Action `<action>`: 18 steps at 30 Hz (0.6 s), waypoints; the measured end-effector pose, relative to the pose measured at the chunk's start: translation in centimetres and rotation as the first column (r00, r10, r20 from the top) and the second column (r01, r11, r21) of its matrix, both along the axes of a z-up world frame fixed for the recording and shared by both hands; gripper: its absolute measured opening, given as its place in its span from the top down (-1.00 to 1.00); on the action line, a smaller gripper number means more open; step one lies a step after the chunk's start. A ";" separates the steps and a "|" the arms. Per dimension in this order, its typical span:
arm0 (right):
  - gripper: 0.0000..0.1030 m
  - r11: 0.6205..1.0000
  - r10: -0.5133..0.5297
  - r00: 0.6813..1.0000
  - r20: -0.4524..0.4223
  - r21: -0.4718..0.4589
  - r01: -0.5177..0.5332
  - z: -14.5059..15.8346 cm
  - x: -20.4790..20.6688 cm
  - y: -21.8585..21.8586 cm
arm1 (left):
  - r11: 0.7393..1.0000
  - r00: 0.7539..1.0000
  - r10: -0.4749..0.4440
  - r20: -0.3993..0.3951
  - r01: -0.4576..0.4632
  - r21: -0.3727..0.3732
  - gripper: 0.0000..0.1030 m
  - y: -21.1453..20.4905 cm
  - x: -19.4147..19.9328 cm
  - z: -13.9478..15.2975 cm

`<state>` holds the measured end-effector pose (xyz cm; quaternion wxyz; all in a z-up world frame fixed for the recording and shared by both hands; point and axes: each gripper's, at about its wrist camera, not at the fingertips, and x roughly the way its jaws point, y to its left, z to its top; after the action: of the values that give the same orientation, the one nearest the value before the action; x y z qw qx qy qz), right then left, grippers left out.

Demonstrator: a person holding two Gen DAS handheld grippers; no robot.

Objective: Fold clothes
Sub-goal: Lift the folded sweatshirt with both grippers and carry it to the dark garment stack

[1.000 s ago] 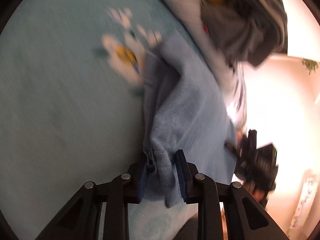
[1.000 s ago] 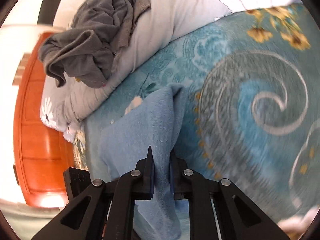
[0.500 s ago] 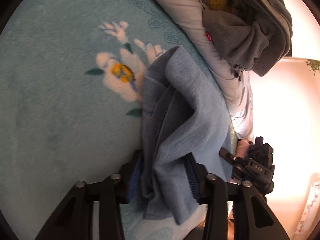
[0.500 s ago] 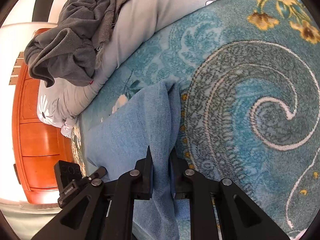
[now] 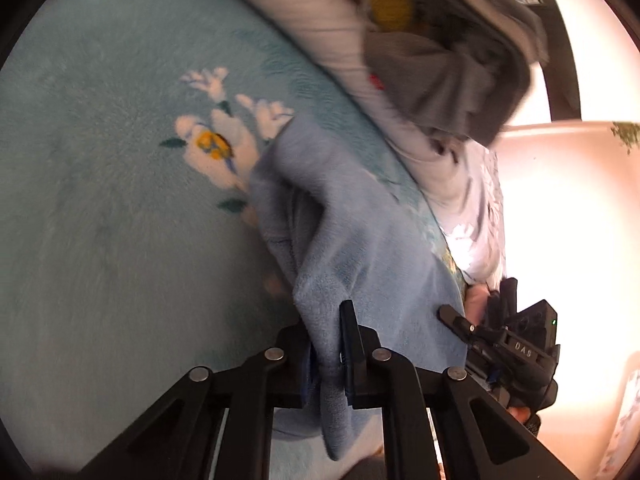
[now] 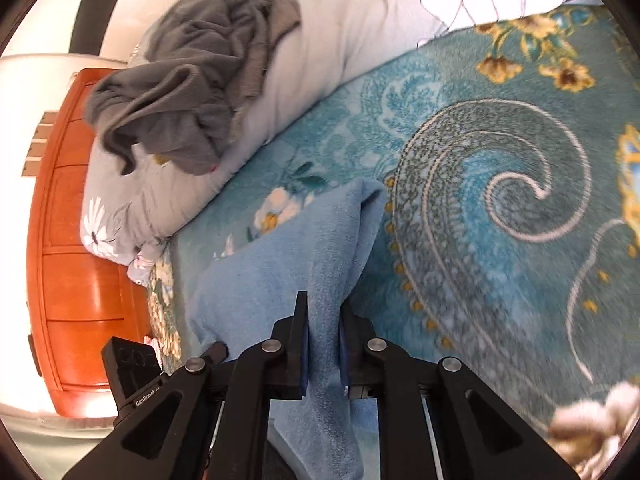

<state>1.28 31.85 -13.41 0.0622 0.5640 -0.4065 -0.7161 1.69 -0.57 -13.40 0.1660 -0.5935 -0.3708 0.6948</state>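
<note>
Two grippers: left gripper and right gripper each clamp the blue fleece garment.
Handling: likely soft, light, floppy; grip edges.

The right tool reads "DAS"; the left tool reads "GenRobot AI", partly cut off.

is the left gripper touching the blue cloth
Touching. The left wrist view shows the left gripper closed on the blue cloth, with the fabric pinched between its jaws and hanging out below them.
</note>
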 end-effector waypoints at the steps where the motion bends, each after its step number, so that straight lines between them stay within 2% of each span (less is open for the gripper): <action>1: 0.77 1.000 -0.004 1.000 -0.010 -0.002 0.004 0.7 0.7 0.2 | 1.000 1.000 -0.009 -0.009 0.009 -0.005 0.75 0.3 0.6 0.8; 8: 0.77 1.000 0.009 0.995 -0.103 0.008 -0.009 5.8 5.2 1.9 | 0.998 0.997 -0.054 -0.053 0.056 0.033 0.76 3.0 4.5 5.1; 18: 0.77 0.998 0.047 0.952 -0.303 0.048 -0.034 14.2 10.0 5.8 | 0.986 0.965 -0.164 -0.207 0.156 -0.055 0.75 9.2 7.0 13.7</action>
<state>11.28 37.64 0.79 0.1266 0.4564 -0.3652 -0.8014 8.73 8.66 0.29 0.2485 -0.5476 -0.2887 0.7450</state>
